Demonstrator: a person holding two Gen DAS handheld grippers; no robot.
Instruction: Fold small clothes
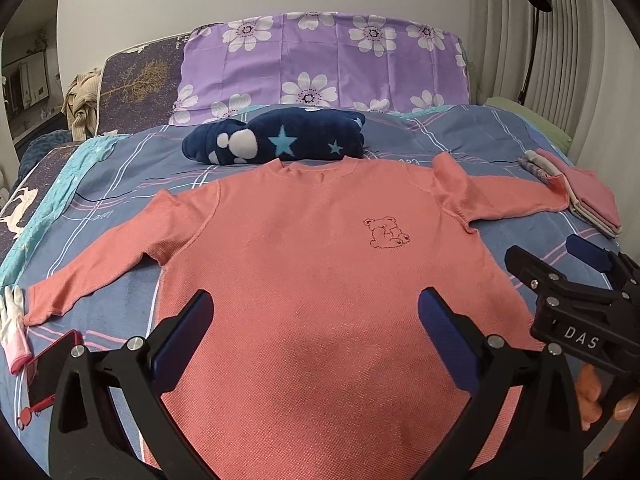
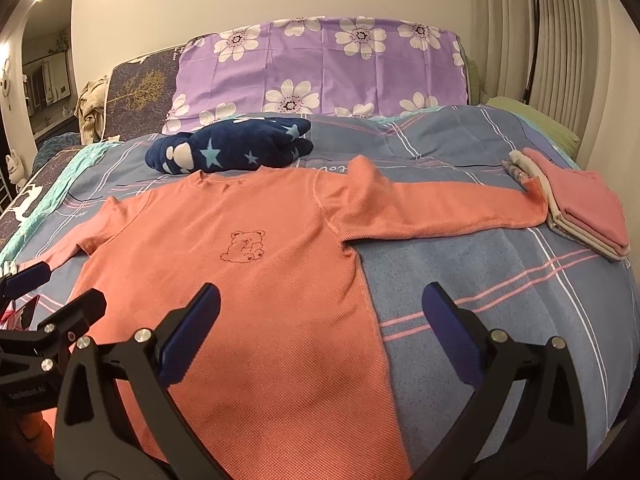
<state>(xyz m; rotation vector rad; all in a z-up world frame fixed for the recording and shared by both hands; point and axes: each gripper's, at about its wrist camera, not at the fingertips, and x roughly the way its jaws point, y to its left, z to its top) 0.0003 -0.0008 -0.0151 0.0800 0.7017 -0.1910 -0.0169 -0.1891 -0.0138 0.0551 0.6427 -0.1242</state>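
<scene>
A salmon-pink long-sleeved shirt with a small bear outline on the chest lies flat and face up on the bed, both sleeves spread out sideways. My left gripper hovers open over the shirt's lower middle, nothing between its blue pads. My right gripper is open above the shirt's right side edge, one finger over the fabric, the other over the bedspread. Each gripper shows at the edge of the other's view. The shirt's bottom hem is hidden below the fingers.
A blue plaid bedspread covers the bed. A navy star-print fleece lies behind the collar. A stack of folded clothes sits at the right sleeve's end. Gloves and a red phone lie at left. A purple flowered pillow stands behind.
</scene>
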